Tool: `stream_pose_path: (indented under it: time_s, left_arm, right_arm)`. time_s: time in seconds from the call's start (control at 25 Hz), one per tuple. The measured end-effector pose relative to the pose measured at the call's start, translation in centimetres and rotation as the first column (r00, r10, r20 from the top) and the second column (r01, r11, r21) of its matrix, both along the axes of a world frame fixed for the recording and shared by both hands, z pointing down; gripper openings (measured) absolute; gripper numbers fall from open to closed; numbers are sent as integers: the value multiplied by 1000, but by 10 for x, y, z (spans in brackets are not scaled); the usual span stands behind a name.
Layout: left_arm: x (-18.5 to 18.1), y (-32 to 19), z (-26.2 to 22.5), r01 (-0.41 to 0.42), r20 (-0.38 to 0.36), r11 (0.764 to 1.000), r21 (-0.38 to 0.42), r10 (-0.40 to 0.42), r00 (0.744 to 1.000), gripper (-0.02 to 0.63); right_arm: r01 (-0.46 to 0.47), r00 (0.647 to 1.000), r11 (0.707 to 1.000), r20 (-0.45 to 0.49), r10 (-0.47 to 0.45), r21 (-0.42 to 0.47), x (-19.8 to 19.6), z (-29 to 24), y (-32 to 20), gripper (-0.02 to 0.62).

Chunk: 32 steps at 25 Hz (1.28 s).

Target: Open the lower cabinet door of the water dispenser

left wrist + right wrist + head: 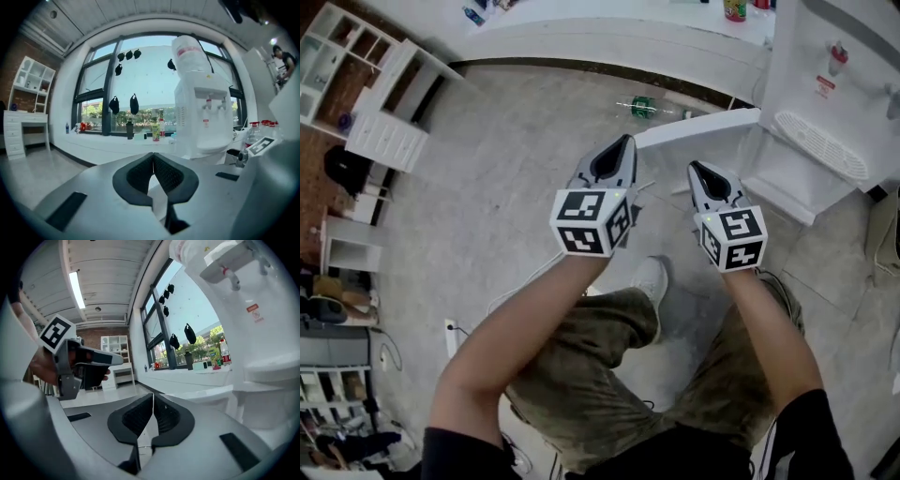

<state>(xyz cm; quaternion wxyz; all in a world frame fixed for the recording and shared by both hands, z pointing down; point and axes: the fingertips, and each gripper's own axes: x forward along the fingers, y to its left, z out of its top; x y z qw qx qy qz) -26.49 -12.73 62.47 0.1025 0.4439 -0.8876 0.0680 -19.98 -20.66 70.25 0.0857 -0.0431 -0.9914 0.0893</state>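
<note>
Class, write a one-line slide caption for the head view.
Left gripper and right gripper, both shut and empty, before the dispenser with its lower door open.

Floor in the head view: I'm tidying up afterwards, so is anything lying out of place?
Yes: a green-labelled bottle lies on its side on the floor by the base of the counter, left of the water dispenser. No spill shows.

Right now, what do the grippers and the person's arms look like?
The left gripper and right gripper are grey tapered shells with black textured pads, each with a white cube of black square markers. The person wears short black sleeves, forearms uncovered.
</note>
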Motion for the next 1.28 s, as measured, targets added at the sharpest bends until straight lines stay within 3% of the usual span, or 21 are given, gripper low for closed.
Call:
stream_pose_path:
  time_s: [0.16, 0.32, 0.48, 0.64, 0.8, 0.88, 0.96, 1.08, 1.16, 1.28]
  left_arm:
    - [-6, -10, -40, -94, 135, 996, -3, 93, 986, 5]
    - [-8, -28, -61, -130, 113, 982, 135, 115, 987, 5]
    - [-4, -64, -63, -230, 143, 957, 179, 206, 968, 5]
    - [1, -93, -53, -300, 46, 930, 214, 297, 954, 5]
    - [7, -105, -58, -356, -85, 906, 229, 382, 920, 5]
    - [13, -109, -72, -373, -103, 900, 225, 403, 910, 5]
    - [18, -105, -83, -376, -116, 906, 194, 401, 908, 5]
    - [49, -74, -97, -363, -213, 915, 178, 396, 893, 5]
    - [66, -55, -122, -348, -266, 922, 167, 382, 885, 5]
    - [75, -42, -173, -331, -315, 929, 167, 368, 875, 5]
  right_arm:
    - [-59, 998, 998, 8, 59, 1, 22, -14, -27, 2]
    - [-94, 993, 996, 68, 94, -12, 38, -36, -39, 0]
    - [-137, 987, 990, 87, 134, 37, 40, -55, -51, 0]
    - [-199, 979, 979, 58, 196, 50, 39, -64, -64, 0]
    - [-260, 965, 965, -32, 260, -9, 39, -70, -70, 0]
    - [-289, 955, 957, -72, 287, -20, 43, -84, -74, 0]
    - [-305, 949, 952, -83, 303, -8, 43, -108, -70, -2]
    - [-308, 945, 951, -120, 304, -12, 66, -151, -46, -2]
    - [-342, 928, 938, -172, 329, -52, 87, -187, -43, -2]
    - [-391, 908, 920, -183, 378, -40, 104, -254, -50, -2]
